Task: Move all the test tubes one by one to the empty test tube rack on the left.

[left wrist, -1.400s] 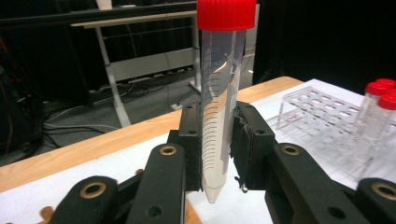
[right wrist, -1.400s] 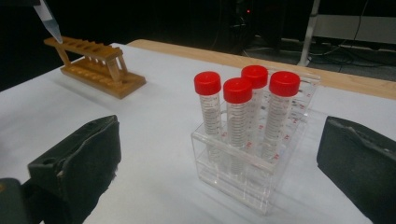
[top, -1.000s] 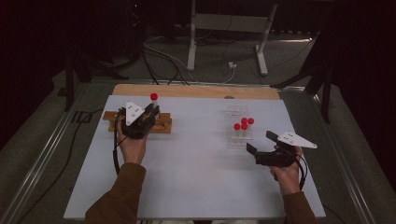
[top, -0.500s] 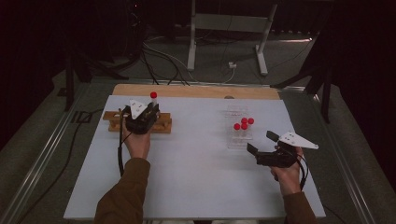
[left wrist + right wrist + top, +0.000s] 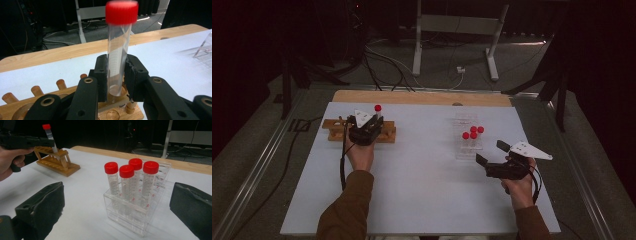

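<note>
My left gripper (image 5: 117, 75) is shut on a clear tube with a red cap (image 5: 118, 50), which it holds upright. The tube's lower end is down at the top board of the wooden peg rack (image 5: 25, 100). From the high view, that gripper (image 5: 371, 122) and the tube's cap (image 5: 377, 107) are over the rack's right end (image 5: 334, 134). My right gripper (image 5: 491, 152) stands open and empty near the table's right side. A clear plastic rack (image 5: 135, 220) with several red-capped tubes (image 5: 127, 185) stands just beyond its pads (image 5: 45, 202).
A white sheet (image 5: 422, 190) covers the table, with a wooden strip (image 5: 422, 97) along its far edge. Cables and a metal stand (image 5: 452, 30) lie on the dark floor beyond. The clear rack (image 5: 467, 145) stands right of centre.
The left hand has sunk a little, carrying the tube down onto the wooden rack. The right hand and gripper have stayed where they were.
</note>
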### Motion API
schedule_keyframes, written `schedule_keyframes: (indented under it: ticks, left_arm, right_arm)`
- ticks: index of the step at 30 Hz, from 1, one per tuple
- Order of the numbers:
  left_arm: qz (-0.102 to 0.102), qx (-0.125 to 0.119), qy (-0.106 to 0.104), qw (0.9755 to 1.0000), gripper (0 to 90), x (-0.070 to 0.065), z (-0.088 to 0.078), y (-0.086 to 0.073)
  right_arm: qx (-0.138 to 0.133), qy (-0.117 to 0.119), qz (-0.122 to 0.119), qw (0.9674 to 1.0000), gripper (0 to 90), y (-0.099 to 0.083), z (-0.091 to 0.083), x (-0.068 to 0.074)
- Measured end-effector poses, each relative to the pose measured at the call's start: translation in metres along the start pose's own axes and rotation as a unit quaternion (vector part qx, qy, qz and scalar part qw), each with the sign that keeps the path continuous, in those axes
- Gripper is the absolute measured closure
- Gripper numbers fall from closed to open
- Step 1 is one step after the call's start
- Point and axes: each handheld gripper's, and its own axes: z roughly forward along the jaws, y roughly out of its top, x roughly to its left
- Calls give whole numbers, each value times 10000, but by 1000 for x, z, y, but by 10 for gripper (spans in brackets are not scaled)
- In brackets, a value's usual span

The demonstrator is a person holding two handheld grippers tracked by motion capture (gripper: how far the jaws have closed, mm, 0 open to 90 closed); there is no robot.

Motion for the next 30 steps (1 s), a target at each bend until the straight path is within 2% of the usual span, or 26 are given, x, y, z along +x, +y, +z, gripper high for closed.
schedule_keyframes:
  ticks: [5, 7, 8, 9, 13, 18, 19, 20, 25, 30]
  left_arm:
    - [-22, 49, -10, 10000, 699, 0, 1, -2]
    - [-39, 61, -8, 10000, 643, 0, 1, -2]
    - [-68, 63, -12, 10000, 580, 0, 1, -3]
    - [-96, 58, -17, 9999, 580, 1, 0, -3]
    - [-232, 16, -68, 9997, 473, 3, -6, -4]
    - [-404, 2, -196, 9990, 394, 11, -19, -4]
    - [-435, -10, -231, 9988, 342, 12, -22, -4]
    - [-454, -18, -259, 9986, 342, 13, -25, -4]
    - [-528, -54, -368, 9979, 195, 13, -42, -6]
    - [-631, -137, -480, 9968, 118, 12, -59, -8]
  right_arm:
    - [-1, -4, 7, 10000, 0, 0, 0, 0]
    - [-4, 2, 4, 10000, 0, 0, 0, 0]
    - [5, -5, -4, 10000, 0, 0, 0, 0]
    - [5, -5, -4, 10000, 0, 0, 0, 0]
    - [-7, -13, 8, 10000, 0, 0, -1, -1]
    - [19, -39, 1, 10000, 0, 0, 0, -1]
    - [26, -57, -5, 10000, 0, 1, 0, -1]
    - [26, -57, -5, 10000, 0, 1, 0, -1]
    - [8, -113, -37, 9999, 3, 6, 0, -3]
    - [-31, -160, 16, 9999, 40, 12, 1, -6]
